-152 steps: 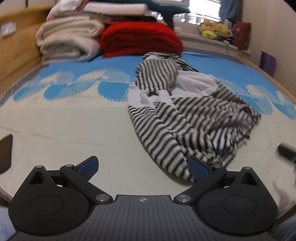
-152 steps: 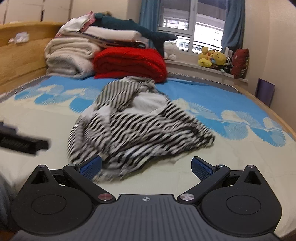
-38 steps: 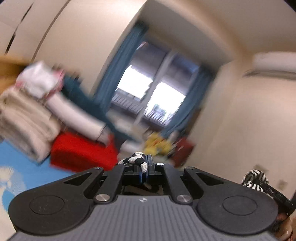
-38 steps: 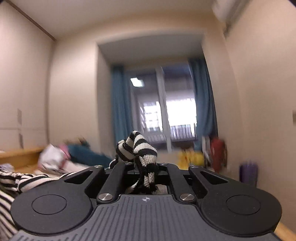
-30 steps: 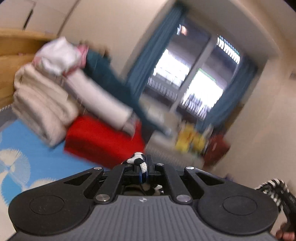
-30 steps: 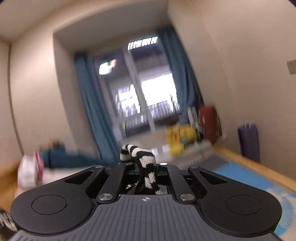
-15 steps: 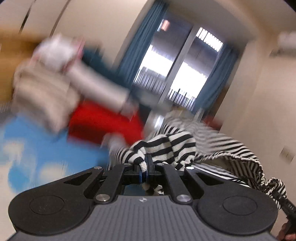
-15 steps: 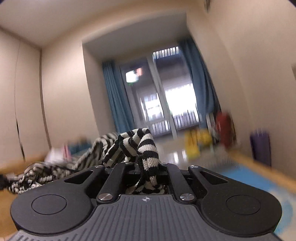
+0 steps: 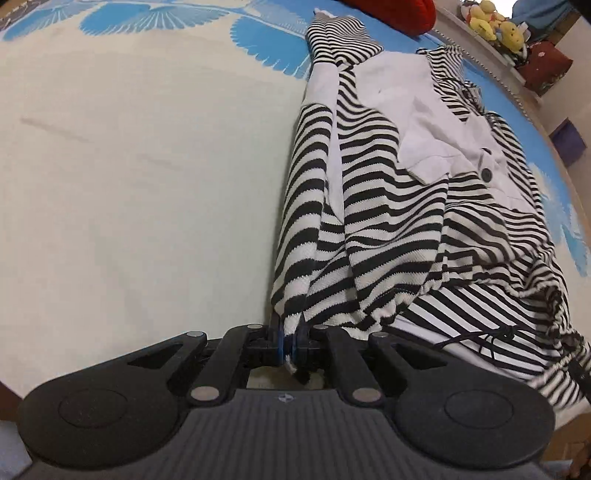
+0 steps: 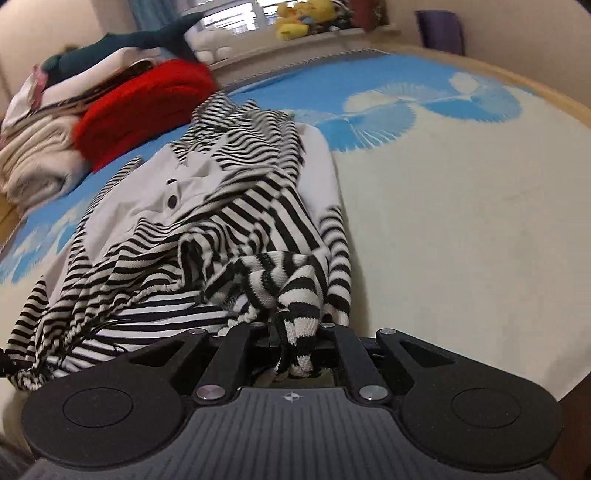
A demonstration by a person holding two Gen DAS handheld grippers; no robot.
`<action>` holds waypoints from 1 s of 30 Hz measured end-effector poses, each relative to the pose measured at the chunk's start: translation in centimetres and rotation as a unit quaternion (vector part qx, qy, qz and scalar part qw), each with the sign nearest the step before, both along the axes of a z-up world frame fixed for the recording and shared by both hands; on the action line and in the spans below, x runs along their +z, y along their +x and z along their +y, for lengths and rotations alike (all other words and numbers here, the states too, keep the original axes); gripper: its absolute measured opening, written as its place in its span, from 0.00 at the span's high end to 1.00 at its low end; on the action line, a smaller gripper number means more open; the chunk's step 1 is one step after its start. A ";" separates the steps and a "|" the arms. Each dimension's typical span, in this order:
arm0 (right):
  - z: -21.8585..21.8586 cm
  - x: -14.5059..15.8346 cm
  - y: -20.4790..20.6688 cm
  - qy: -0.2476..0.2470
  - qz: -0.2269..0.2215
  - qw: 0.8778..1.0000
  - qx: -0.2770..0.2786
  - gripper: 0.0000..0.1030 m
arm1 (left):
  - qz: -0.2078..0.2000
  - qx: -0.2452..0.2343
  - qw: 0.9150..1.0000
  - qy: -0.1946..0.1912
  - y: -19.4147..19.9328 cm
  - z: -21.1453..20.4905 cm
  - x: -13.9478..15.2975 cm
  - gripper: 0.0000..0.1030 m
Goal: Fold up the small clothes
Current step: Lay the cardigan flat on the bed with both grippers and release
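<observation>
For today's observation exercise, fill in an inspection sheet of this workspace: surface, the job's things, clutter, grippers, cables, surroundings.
Surface: bed cover, cream with blue fan prints, creased.
Job's things: striped garment spread lengthwise, still rumpled, white panel with dark buttons showing.
Clutter: red blanket and folded pale bedding stacked at the bed's far end.
Grippers: left gripper shut on a garment corner; right gripper shut on a bunched corner.
Cables: nothing seen; only the garment's dark drawstring.
Surroundings: plush toys on the windowsill, wooden bed edge.
</observation>
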State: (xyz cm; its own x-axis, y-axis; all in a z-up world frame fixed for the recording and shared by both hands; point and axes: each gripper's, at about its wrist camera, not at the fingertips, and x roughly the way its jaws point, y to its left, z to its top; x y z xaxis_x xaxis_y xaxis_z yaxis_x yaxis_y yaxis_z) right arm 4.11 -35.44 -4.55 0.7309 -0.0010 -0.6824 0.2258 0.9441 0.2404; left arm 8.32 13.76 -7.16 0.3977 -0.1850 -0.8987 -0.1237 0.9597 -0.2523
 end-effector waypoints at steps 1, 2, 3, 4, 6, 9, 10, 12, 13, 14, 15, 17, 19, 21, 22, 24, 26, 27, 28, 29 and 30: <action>0.4 0.7 0.2 -0.021 0.001 1.000 0.011 0.95 | -0.004 -0.004 1.000 0.000 -0.3 0.2 0.3 0.93; 0.5 1.0 0.2 -0.039 0.006 0.999 0.021 0.95 | -0.008 -0.009 1.000 0.003 -0.6 0.3 0.6 0.89; 0.4 0.7 0.2 -0.051 0.019 0.998 0.029 0.94 | -0.010 -0.013 1.000 0.008 -0.2 0.5 0.7 0.76; -0.1 0.3 0.4 -0.062 0.040 0.997 0.036 0.90 | -0.014 -0.009 1.000 0.018 0.5 0.7 1.2 0.48; -1.2 0.3 1.2 -0.069 0.076 0.994 0.045 0.67 | -0.037 0.004 0.998 0.047 0.6 0.9 1.8 0.19; -1.3 2.4 0.8 -0.100 0.090 0.991 0.022 0.31 | -0.078 -0.001 0.995 0.064 0.7 1.1 4.0 0.17; -1.2 3.6 0.1 -0.111 0.067 0.991 0.024 0.31 | -0.090 -0.006 0.994 0.060 0.7 1.0 4.8 0.17; -0.5 5.8 -0.2 -0.134 0.021 0.990 0.046 0.31 | -0.113 -0.036 0.992 0.047 1.3 -0.1 6.4 0.17; 0.1 6.9 -0.2 -0.136 0.000 0.988 0.068 0.31 | -0.124 -0.062 0.990 0.037 1.8 -1.2 7.1 0.17; 0.7 7.7 0.4 -0.132 -0.015 0.987 0.093 0.31 | -0.134 -0.086 0.987 0.028 2.0 -2.2 7.6 0.17; 1.5 8.0 1.5 -0.126 -0.026 0.985 0.118 0.31 | -0.144 -0.110 0.983 0.021 2.3 -3.5 7.8 0.17; 3.6 7.5 4.5 -0.123 -0.034 0.980 0.153 0.32 | -0.151 -0.163 0.975 0.013 3.3 -6.1 7.3 0.17; 5.6 5.5 8.1 -0.136 -0.010 0.976 0.168 0.32 | -0.136 -0.197 0.971 0.021 4.6 -8.1 5.3 0.17; 7.1 3.5 10.0 -0.150 0.026 0.974 0.168 0.32 | -0.094 -0.226 0.969 0.029 6.4 -9.5 2.5 0.17; 7.6 2.0 11.4 -0.162 0.046 0.972 0.165 0.35 | -0.077 -0.227 0.970 0.039 7.0 -9.7 1.3 0.17; 8.2 0.1 12.2 -0.187 0.077 0.967 0.153 0.43 | -0.046 -0.236 0.969 0.057 7.6 -9.6 -1.0 0.19; 8.2 -1.0 11.7 -0.197 0.092 0.964 0.156 0.73 | -0.064 -0.238 0.966 0.083 7.1 -9.4 -1.5 0.25; 8.0 -0.9 11.2 -0.206 0.093 0.962 0.155 0.88 | -0.070 -0.243 0.962 0.103 6.9 -9.5 -1.4 0.56; 7.7 -0.5 10.8 -0.212 0.084 0.961 0.154 0.89 | -0.074 -0.247 0.959 0.118 6.8 -9.7 -1.1 0.86; 7.4 -0.1 10.3 -0.207 0.075 0.963 0.155 0.89 | -0.071 -0.246 0.961 0.108 6.7 -9.4 -0.6 0.86; 6.9 1.0 9.6 -0.200 0.061 0.966 0.155 0.90 | -0.074 -0.237 0.965 0.084 5.9 -8.6 0.6 0.86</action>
State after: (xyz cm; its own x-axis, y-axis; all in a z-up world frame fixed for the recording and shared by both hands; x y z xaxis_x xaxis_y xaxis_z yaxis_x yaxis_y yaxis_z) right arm 13.70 -28.50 -3.55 0.6523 -0.0767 -0.7541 -0.0780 0.9828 -0.1674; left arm 14.22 5.20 -6.60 0.4305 -0.2344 -0.8716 0.3649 0.9285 -0.0695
